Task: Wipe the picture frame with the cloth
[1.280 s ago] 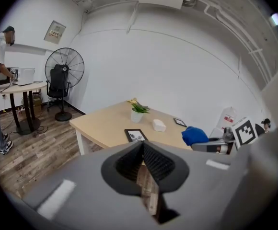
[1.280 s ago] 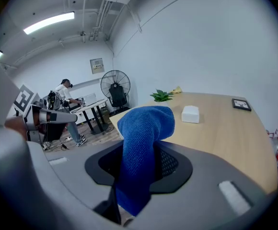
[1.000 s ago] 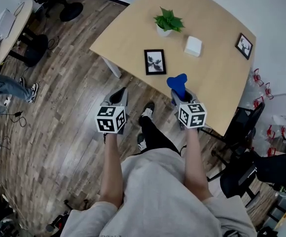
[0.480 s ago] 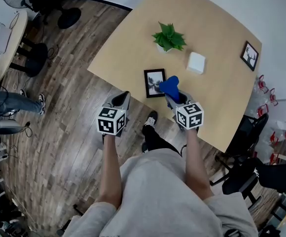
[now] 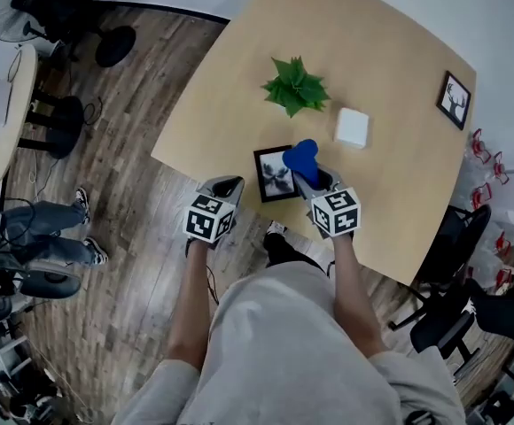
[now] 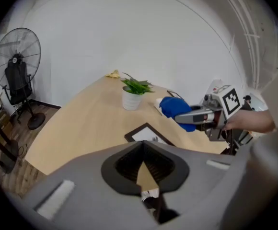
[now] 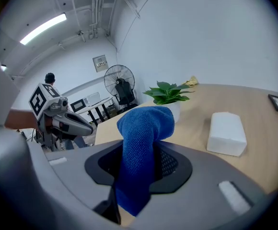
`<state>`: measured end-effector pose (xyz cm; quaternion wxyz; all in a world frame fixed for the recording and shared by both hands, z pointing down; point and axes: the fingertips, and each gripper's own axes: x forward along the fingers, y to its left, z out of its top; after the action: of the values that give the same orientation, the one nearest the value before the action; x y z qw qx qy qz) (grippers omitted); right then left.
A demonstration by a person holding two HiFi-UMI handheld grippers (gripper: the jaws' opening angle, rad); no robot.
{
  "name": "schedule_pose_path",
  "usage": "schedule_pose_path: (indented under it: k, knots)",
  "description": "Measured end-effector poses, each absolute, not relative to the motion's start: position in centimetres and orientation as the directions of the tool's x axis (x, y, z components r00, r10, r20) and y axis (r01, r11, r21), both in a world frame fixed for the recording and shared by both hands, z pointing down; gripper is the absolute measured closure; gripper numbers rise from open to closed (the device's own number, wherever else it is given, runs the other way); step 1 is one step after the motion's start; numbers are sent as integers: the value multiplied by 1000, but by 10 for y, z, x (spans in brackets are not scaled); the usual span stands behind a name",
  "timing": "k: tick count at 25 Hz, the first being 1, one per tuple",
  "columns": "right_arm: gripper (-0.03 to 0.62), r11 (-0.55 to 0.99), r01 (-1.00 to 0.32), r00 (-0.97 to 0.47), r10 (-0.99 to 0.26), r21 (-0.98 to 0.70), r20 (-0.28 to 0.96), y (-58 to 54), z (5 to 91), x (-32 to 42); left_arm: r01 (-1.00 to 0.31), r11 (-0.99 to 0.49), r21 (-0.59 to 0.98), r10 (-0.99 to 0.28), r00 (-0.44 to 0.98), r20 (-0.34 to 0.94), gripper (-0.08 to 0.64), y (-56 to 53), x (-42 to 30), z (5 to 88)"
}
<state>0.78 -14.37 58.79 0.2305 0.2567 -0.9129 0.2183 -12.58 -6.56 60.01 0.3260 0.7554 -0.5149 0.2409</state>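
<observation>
A black picture frame with a white print lies flat near the table's near edge; its corner also shows in the left gripper view. My right gripper is shut on a blue cloth, whose free end sticks out over the frame's right side. In the right gripper view the cloth stands up between the jaws. My left gripper hangs just off the table edge, left of the frame, its jaws shut and holding nothing.
On the light wooden table stand a potted plant and a white box; a second small frame lies at the far right. A fan and chairs stand to the left, over the wooden floor.
Both grippers have moved forward toward the table. The blue cloth now hangs at the frame's right side, and the left gripper has come up beside the frame's left.
</observation>
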Motion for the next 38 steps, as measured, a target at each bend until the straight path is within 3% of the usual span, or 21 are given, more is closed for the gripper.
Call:
schedule_pose_path:
  k: [6,10,19,29,38]
  knots:
    - [466,782,-543,-765,-312,-305,564,-152,612,-7,-844,-523,122,-418,378,826,508,-71,-95,650]
    - [468,788,-531,-770,-294,-313,567,-157,618,-13,-776,-620,117,-343,402,849,508,-73,-78,668]
    - [466,811,-517,-741,-265,-273,618,-165,631,-10,-672,-736,81,-251,382,890,506,-81,-69,689]
    - [466,783,-573,-730,-354,-243,584,-185,616,-18,-599,-798,66,-185,348,919,506,-81,-66,692]
    - [466,766,-616,-628,-339,-182,701,-185,646,-42,-549,-832,80,-171,392,904,506,-77,-63,693]
